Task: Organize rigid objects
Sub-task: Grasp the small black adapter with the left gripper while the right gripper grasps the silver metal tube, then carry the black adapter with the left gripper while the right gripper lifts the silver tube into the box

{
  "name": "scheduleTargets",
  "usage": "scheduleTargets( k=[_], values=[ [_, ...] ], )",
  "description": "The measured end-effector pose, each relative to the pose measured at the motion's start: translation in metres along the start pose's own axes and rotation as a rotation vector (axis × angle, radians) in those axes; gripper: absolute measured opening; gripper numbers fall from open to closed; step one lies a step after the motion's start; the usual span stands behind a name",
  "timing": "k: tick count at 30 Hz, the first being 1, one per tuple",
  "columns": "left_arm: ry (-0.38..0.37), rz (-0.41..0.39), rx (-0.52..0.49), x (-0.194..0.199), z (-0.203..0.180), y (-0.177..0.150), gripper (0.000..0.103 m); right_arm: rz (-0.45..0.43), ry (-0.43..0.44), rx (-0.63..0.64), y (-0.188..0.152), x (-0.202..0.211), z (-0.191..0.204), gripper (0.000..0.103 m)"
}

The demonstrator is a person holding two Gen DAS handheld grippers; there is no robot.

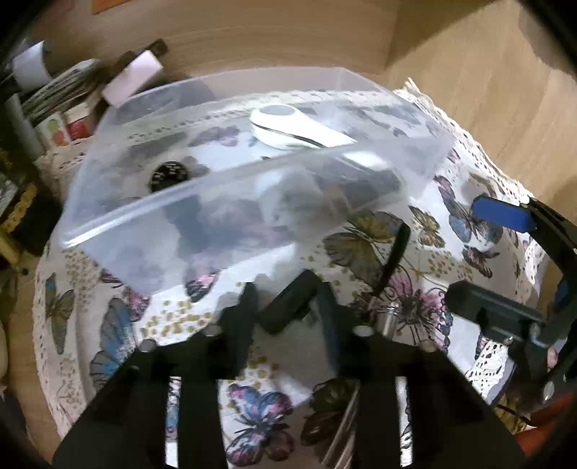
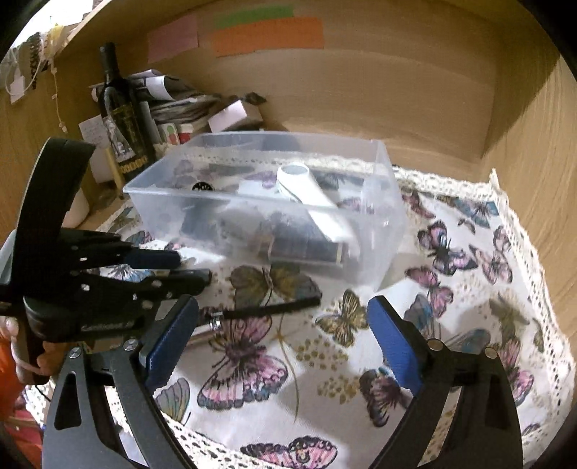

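Left wrist view: my left tool (image 1: 288,299) is clamped on a small black block (image 1: 286,306), just in front of the clear plastic bin (image 1: 252,173) on the butterfly cloth (image 1: 119,324).

Right wrist view: my right tool (image 2: 285,339) gapes wide, holding nothing, above the cloth-covered worktop; a black-handled brush (image 2: 267,309) lies beside the bin, with wooden walls (image 2: 396,90) behind.

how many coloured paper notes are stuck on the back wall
3. A pink note on the left, a green strip at upper centre, and an orange strip just below it. More may lie beyond the top edge.
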State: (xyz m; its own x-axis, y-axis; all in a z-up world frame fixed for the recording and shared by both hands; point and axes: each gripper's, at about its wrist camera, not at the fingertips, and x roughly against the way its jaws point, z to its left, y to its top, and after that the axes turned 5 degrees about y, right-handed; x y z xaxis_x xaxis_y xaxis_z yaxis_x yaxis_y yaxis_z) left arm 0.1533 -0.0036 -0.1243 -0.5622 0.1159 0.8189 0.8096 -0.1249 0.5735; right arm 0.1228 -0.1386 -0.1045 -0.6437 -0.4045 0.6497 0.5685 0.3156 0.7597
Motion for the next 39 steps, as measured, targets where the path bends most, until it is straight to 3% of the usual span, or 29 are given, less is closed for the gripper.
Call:
scheduleTargets(
  k=[5, 13, 18, 22, 23, 25, 27, 36, 39],
  values=[
    [0.029, -0.038, -0.024, 0.008, -0.004, -0.010, 0.019, 0.027, 0.043, -0.019, -0.004, -0.007, 0.008, 0.084],
    [0.081, -0.137, 0.052, 0.049, 0.025, -0.035, 0.019, 0.092, 0.131, -0.012, -0.010, -0.027, 0.043, 0.083],
    [0.087, -0.191, 0.070, 0.069, 0.035, -0.057, 0.019, 0.121, 0.121, 0.020, -0.020, -0.040, 0.062, 0.080],
    [0.085, -0.192, 0.075, 0.070, 0.033, -0.065, 0.019, 0.099, 0.060, 0.069, -0.025, -0.034, 0.065, 0.063],
    [0.083, -0.194, 0.076, 0.070, 0.033, -0.066, 0.019, 0.098, 0.058, 0.074, -0.026, -0.033, 0.062, 0.048],
    [0.077, -0.197, 0.082, 0.072, 0.034, -0.069, 0.019, 0.097, 0.034, 0.092, -0.029, -0.028, 0.057, 0.027],
    [0.071, -0.199, 0.090, 0.072, 0.034, -0.070, 0.019, 0.092, 0.037, 0.088, -0.032, -0.024, 0.051, 0.017],
    [0.053, -0.218, 0.095, 0.073, 0.026, -0.067, 0.019, 0.085, 0.035, 0.043, -0.034, -0.015, 0.029, 0.016],
    [0.055, -0.230, 0.087, 0.077, 0.021, -0.065, 0.019, 0.089, 0.022, 0.037, -0.036, -0.005, 0.025, 0.022]
  ],
)
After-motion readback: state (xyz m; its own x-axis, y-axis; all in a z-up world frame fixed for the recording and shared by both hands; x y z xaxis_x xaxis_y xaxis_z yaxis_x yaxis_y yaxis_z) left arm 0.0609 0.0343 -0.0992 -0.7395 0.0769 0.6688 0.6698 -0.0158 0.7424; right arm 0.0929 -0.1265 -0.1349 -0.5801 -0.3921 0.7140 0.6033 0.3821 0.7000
